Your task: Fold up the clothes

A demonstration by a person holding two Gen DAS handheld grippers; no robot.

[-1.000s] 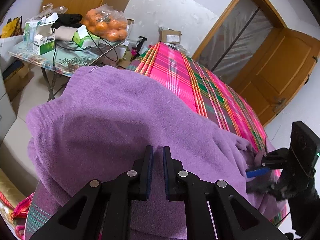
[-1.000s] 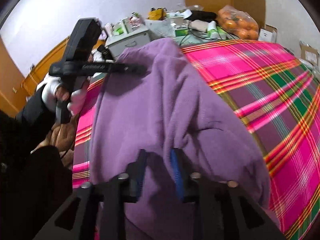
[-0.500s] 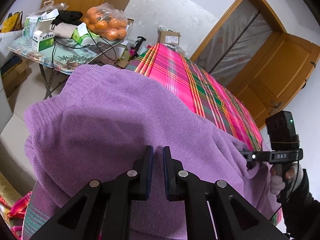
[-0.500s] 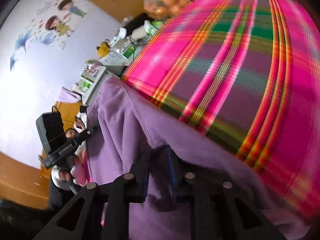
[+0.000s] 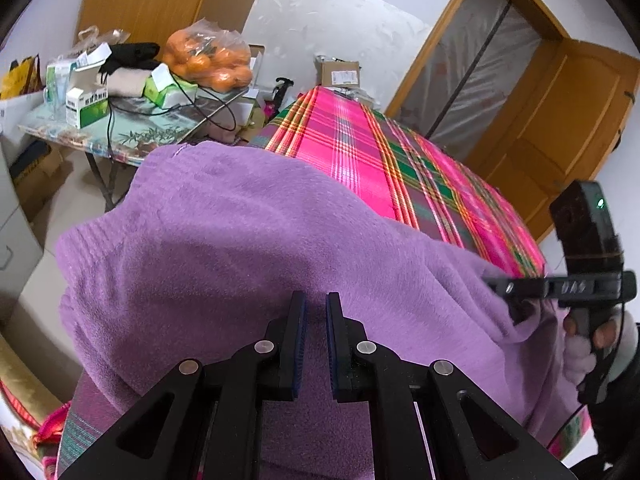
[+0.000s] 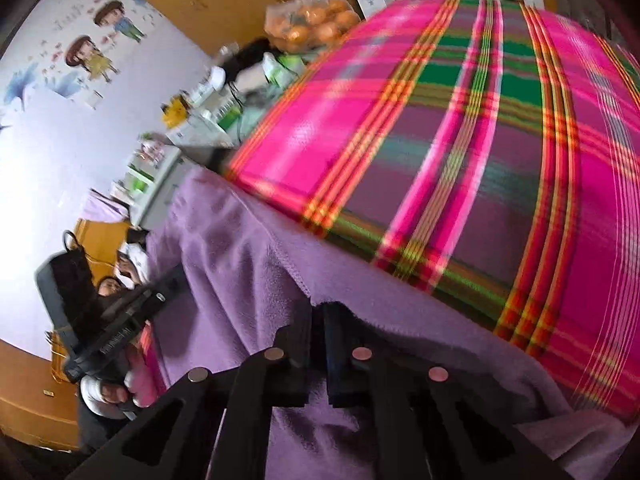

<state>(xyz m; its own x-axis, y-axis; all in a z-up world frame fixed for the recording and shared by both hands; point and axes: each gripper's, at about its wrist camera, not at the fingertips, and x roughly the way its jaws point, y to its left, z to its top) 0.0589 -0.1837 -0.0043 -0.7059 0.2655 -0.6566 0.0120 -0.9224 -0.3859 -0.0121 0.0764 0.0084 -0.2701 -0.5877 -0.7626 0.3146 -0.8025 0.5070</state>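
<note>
A purple fleece garment (image 5: 248, 240) lies spread over the near part of a bed with a pink plaid cover (image 5: 360, 148). My left gripper (image 5: 316, 308) is shut on the garment's near edge, fabric pinched between its jaws. My right gripper (image 6: 318, 316) is shut on another edge of the same garment (image 6: 240, 264), which drapes over its fingertips. In the left wrist view the right gripper (image 5: 516, 304) grips the cloth at the far right. In the right wrist view the left gripper (image 6: 160, 292) shows at the left, also in the cloth.
A cluttered side table (image 5: 100, 136) with boxes, cables and a bag of oranges (image 5: 208, 60) stands left of the bed. A wooden door (image 5: 560, 120) is at the back right. The plaid cover (image 6: 480, 160) fills the right wrist view beyond the garment.
My right gripper has swung low and turned, pulling its edge of the garment across the bed; the plaid now fills its view. My left gripper has stayed nearly still, holding the cloth.
</note>
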